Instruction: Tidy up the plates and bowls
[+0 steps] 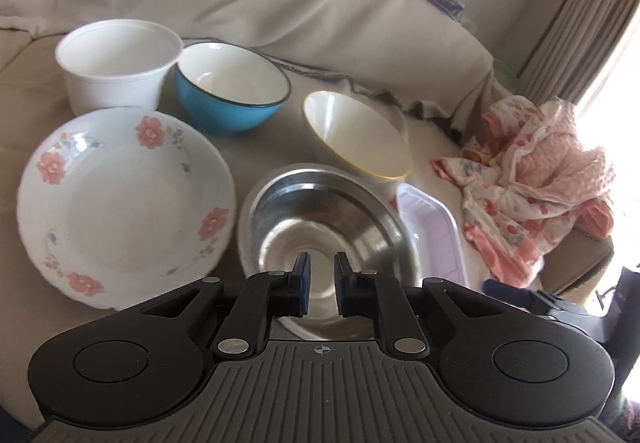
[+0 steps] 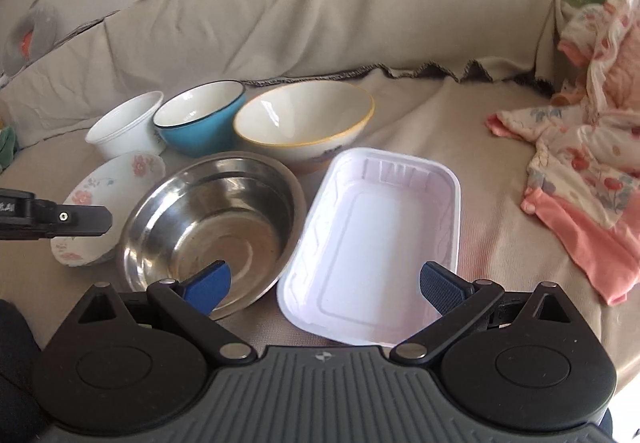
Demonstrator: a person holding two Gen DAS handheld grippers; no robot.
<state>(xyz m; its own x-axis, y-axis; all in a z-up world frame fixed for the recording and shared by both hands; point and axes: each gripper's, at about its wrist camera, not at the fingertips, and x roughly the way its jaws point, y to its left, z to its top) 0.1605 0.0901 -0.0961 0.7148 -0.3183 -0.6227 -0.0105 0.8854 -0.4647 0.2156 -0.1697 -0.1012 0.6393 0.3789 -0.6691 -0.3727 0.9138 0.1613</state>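
Beige cloth [image 2: 440,147] covers a sofa seat carrying six vessels: one floral plate [image 1: 124,203], one steel bowl [image 2: 212,227], one blue bowl [image 2: 200,119], one yellow-rimmed bowl [image 2: 304,123], one white plastic tub [image 1: 116,63], one white rectangular tray [image 2: 376,247]. No legible writing. Left gripper [image 1: 320,285] angles down over the steel bowl, jaws drawn nearly together, empty. Right gripper [image 2: 324,283] angles down, jaws spread wide, empty, above the tray's near end.
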